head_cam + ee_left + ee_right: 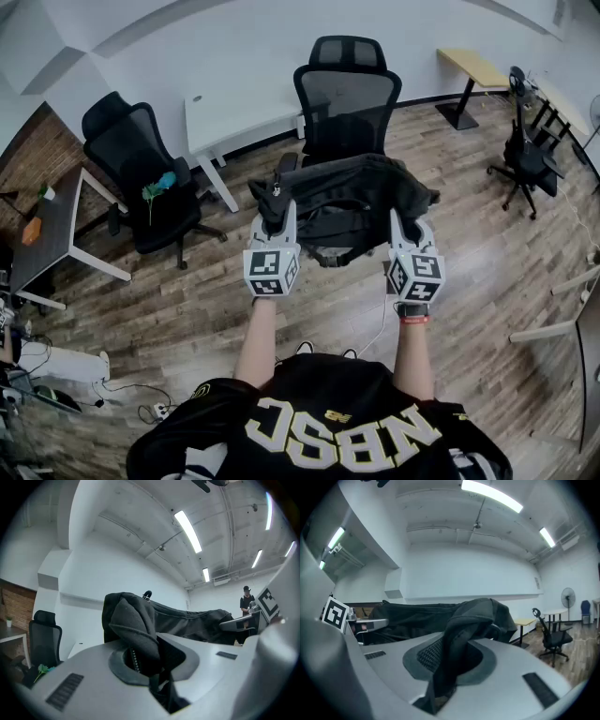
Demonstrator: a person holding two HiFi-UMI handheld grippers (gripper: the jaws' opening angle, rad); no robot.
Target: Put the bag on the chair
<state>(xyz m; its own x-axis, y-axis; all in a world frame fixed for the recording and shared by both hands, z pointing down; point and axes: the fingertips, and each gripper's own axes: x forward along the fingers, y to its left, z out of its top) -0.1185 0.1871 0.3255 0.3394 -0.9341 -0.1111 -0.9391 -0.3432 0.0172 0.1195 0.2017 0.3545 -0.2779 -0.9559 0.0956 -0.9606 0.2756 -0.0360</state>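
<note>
A black fabric bag (342, 204) hangs stretched between both grippers, up in the air in front of a black mesh office chair (347, 94). My left gripper (281, 217) is shut on the bag's left edge, where a fold of black cloth (133, 634) with a zipper is pinched between the jaws. At the bag's right edge my right gripper (405, 225) is shut on another fold of the bag (461, 639). The bag covers most of the chair's seat in the head view.
A second black chair (141, 178) with a green-blue object stands at the left, beside a white table (234, 117). A dark desk (52, 234) is at the far left, another chair (525, 155) and a wooden table (473, 67) at the right. Cables lie on the wood floor (169, 309).
</note>
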